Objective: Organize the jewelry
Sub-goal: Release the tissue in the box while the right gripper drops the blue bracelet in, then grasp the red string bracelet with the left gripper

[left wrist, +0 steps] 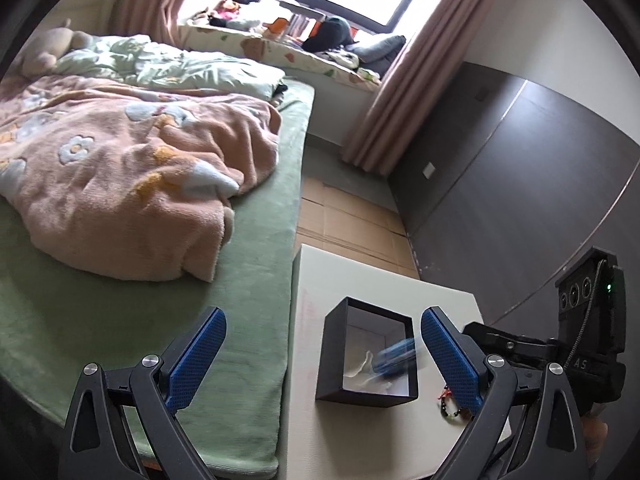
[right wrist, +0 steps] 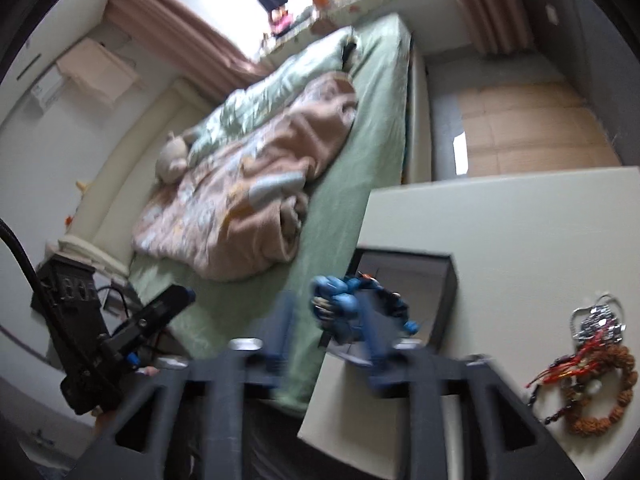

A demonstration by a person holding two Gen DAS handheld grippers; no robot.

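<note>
A black open box [left wrist: 368, 354] with a pale lining stands on the white bedside table [left wrist: 360, 280]. My left gripper [left wrist: 320, 356] is open and empty, its blue pads on either side of the box and nearer the camera. In the right wrist view my right gripper [right wrist: 326, 320] is blurred by motion above the box [right wrist: 436, 280]; a blue bead bracelet [right wrist: 360, 300] hangs at its fingertips, and I cannot tell whether the jaws grip it. The bracelet shows as a blue blur over the box in the left wrist view [left wrist: 394, 356]. More jewelry lies to the right: a brown bead bracelet [right wrist: 608, 396], red-corded dark beads [right wrist: 560, 376] and a silver piece [right wrist: 598, 320].
A bed with a green sheet [left wrist: 248, 264] and a peach blanket [left wrist: 132, 184] lies left of the table. A dark wall panel [left wrist: 520, 184] stands to the right. Cardboard [left wrist: 348, 220] covers the floor beyond the table. The right gripper's body [left wrist: 560, 344] sits at the table's right edge.
</note>
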